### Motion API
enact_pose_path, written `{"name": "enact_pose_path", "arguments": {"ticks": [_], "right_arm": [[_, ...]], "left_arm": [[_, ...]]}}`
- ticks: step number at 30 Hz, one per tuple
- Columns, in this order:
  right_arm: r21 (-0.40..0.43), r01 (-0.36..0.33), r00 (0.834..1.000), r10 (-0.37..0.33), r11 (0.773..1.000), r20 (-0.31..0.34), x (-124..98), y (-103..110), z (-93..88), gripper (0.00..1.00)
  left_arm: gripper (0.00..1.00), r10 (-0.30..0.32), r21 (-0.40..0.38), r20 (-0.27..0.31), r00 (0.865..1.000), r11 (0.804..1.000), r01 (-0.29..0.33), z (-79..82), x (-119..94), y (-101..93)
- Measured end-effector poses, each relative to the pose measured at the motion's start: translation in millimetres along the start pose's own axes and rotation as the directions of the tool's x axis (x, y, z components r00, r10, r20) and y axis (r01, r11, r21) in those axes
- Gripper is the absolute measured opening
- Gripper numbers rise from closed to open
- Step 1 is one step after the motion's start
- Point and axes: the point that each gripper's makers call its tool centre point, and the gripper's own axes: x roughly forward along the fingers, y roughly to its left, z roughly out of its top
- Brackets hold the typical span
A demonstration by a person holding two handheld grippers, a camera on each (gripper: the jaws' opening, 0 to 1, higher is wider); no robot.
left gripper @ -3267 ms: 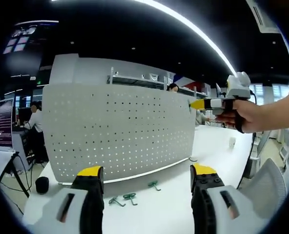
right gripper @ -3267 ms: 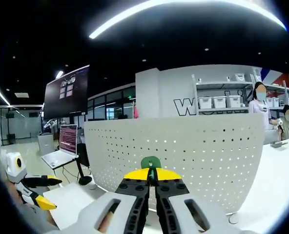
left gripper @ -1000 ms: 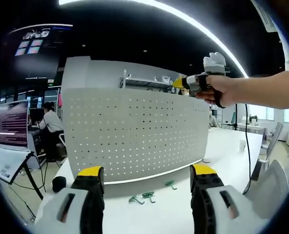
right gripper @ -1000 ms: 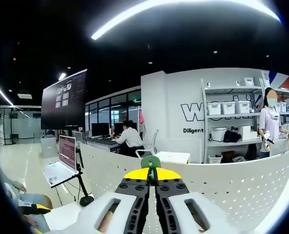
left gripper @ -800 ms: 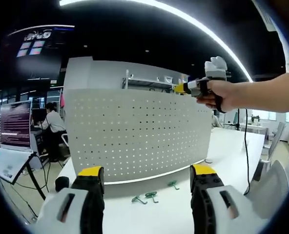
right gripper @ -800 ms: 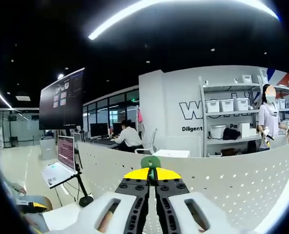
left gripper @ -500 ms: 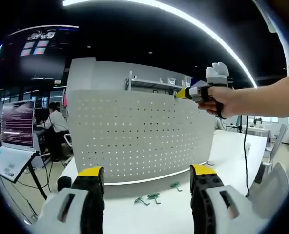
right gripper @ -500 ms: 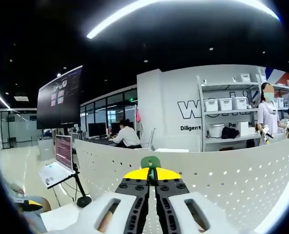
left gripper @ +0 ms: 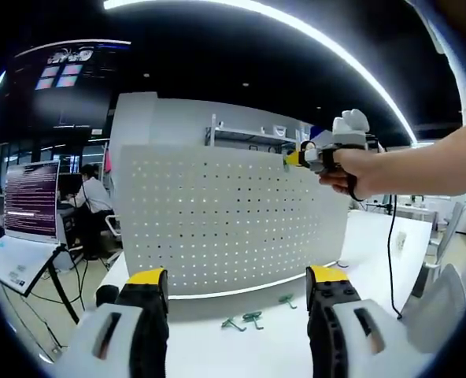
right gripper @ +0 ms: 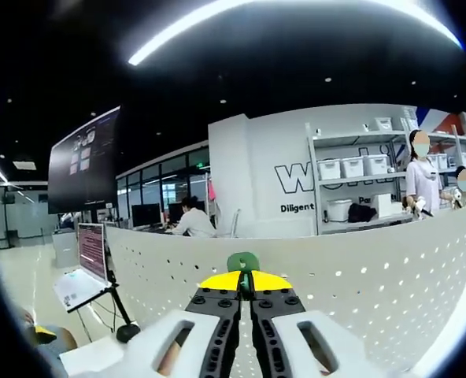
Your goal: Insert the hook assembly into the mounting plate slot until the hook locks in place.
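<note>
Pegboard mounting plate (left gripper: 229,224) stands upright on the white surface (left gripper: 272,346), dead ahead of my left hand-held gripper (left gripper: 237,285), whose jaws are wide apart with nothing between them.

Right hand-held gripper (left gripper: 292,160) is up at the plate's top edge, seen from the left gripper view off to the upper right of my left jaws, with the person's hand (left gripper: 357,165) wrapped around it. In the right gripper view its jaws (right gripper: 244,281) are pressed together on the green hook (right gripper: 243,262), which pokes out just past the yellow tips; the plate's top rim (right gripper: 351,260) runs right beneath and beyond them.

Three spare green hooks (left gripper: 253,319) lie on the surface at the plate's foot, between and just beyond my left jaws.

Progress, as I read it: hook is picked and carried to the plate, not seated. Can't tell from here whether the tip touches a hole, fisheye too coarse. Left to do: line up with a slot, push in until it locks.
</note>
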Motion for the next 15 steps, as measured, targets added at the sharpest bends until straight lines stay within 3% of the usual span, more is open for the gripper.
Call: {"name": "enact_pose_path", "arguments": {"ticks": [15], "right_arm": [[0.043, 0.034, 0.999, -0.034, 0.999, 0.005, 12, -7, -12.2, 0.01]], "left_arm": [[0.73, 0.025, -0.003, -0.019, 0.999, 1.0, -0.025, -4.0, -4, 12.3]]}}
